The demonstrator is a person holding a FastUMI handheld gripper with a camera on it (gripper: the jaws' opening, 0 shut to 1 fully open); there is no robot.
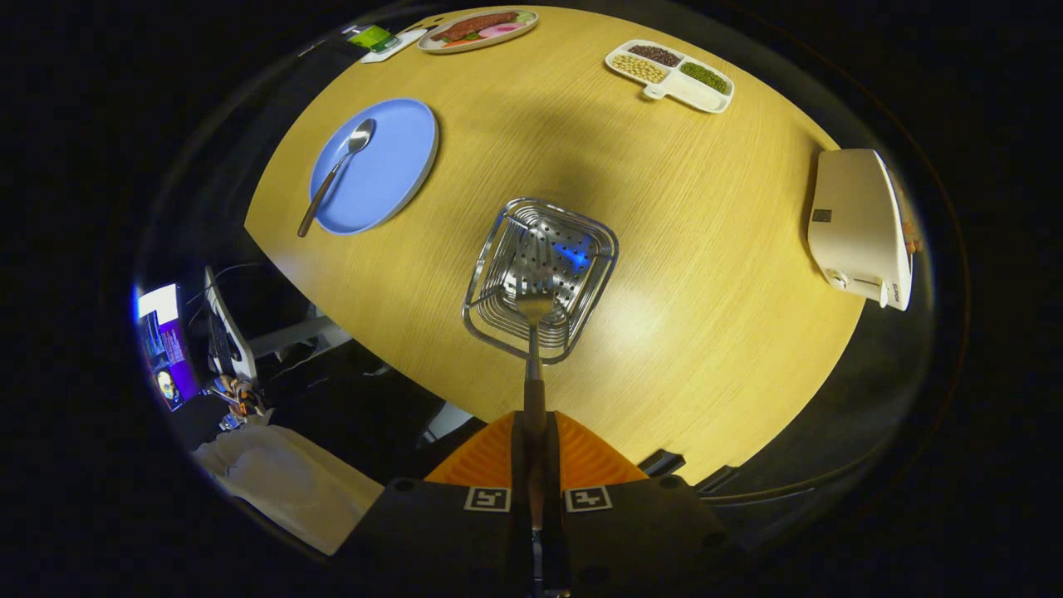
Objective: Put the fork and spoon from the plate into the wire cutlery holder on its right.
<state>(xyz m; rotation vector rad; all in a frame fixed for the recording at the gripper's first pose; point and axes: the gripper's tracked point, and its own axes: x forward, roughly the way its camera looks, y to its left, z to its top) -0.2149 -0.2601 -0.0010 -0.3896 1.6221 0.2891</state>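
Observation:
My gripper is shut on the dark handle of a metal fork, which points straight ahead from between the fingers. The fork's tines hang over the open mouth of the wire cutlery holder, a square steel basket standing on the wooden table just beyond the fingers. Left of the holder lies a blue plate. A metal spoon rests on the plate, its bowl toward the far side and its brown handle poking over the near rim.
A white divided tray of beans sits far right of the holder, and a white appliance stands at the table's right edge. A plate of food and a small white tray lie at the far side. A monitor stands off the table's left.

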